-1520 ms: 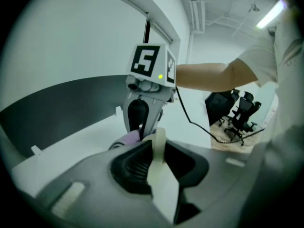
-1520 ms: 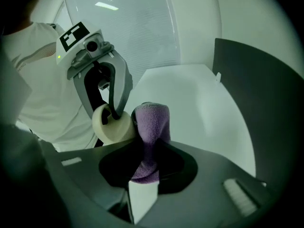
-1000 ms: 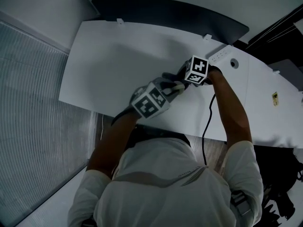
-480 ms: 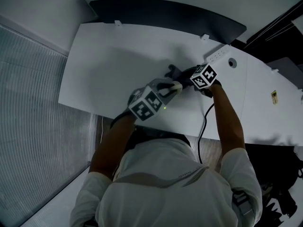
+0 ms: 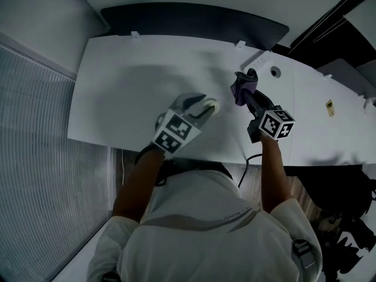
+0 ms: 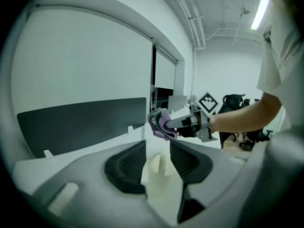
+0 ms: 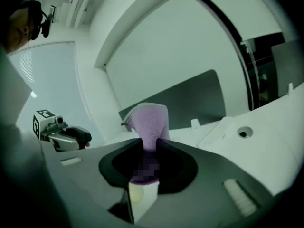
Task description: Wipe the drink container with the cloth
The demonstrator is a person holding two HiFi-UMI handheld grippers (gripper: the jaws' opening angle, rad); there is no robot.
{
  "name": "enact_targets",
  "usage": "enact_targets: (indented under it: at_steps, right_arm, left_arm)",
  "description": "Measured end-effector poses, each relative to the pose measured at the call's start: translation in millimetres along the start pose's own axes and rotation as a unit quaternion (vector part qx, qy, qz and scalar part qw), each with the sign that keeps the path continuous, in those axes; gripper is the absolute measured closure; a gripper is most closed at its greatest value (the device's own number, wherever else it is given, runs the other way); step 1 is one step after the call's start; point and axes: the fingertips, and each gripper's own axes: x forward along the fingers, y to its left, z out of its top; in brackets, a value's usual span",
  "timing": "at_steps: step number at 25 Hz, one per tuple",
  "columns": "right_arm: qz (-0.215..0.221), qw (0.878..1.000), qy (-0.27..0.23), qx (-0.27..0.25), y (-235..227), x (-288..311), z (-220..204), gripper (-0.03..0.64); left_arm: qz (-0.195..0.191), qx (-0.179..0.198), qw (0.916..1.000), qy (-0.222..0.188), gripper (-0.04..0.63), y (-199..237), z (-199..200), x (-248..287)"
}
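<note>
A small cream drink container sits at the tip of my left gripper, low over the white table. In the left gripper view the container stands between the dark pads, and the jaws are opening around it. My right gripper is shut on a purple cloth and hangs to the right of the container, apart from it. The cloth sticks up out of the right gripper's jaws. Beyond the container, the left gripper view shows the cloth again.
A dark partition panel runs along the table's far edge. A white power strip and a round cable hole lie at the back right. A black cable hangs off the near edge.
The right gripper has drawn away to the right with the cloth, off the container. The left gripper has stayed roughly in place with the container at its tip.
</note>
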Motion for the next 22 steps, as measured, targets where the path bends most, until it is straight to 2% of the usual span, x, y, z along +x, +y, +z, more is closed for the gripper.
enact_targets:
  at_steps: [3, 7, 9, 11, 18, 22]
  right_arm:
    - [-0.038, 0.997, -0.071, 0.010, 16.7, -37.8, 22.7, 0.531]
    - [-0.078, 0.987, -0.137, -0.007, 49.2, -82.2, 47.4, 0.532]
    - [-0.084, 0.984, -0.156, -0.028, 71.2, -98.8, 56.3, 0.532]
    - [-0.086, 0.980, -0.170, -0.051, 92.7, -112.8, 67.0, 0.532]
    - [-0.122, 0.961, -0.233, -0.091, 147.0, -158.6, 96.7, 0.534]
    - [-0.135, 0.953, -0.245, -0.112, 162.7, -169.1, 106.4, 0.534]
  left_arm:
    - [0.022, -0.043, 0.9971, -0.059, 0.454, 11.8, 23.8, -29.8]
    - [0.070, -0.038, 0.9885, -0.128, 0.572, 28.9, 55.4, -75.2]
    - [0.090, -0.039, 0.9822, -0.160, 0.592, 36.8, 67.7, -98.8]
    - [0.092, -0.043, 0.9764, -0.190, 0.592, 39.2, 80.6, -120.3]
    - [0.102, -0.015, 0.9655, -0.239, 0.592, 28.7, 100.0, -176.2]
    - [0.100, -0.004, 0.9651, -0.242, 0.592, 26.1, 103.1, -184.5]
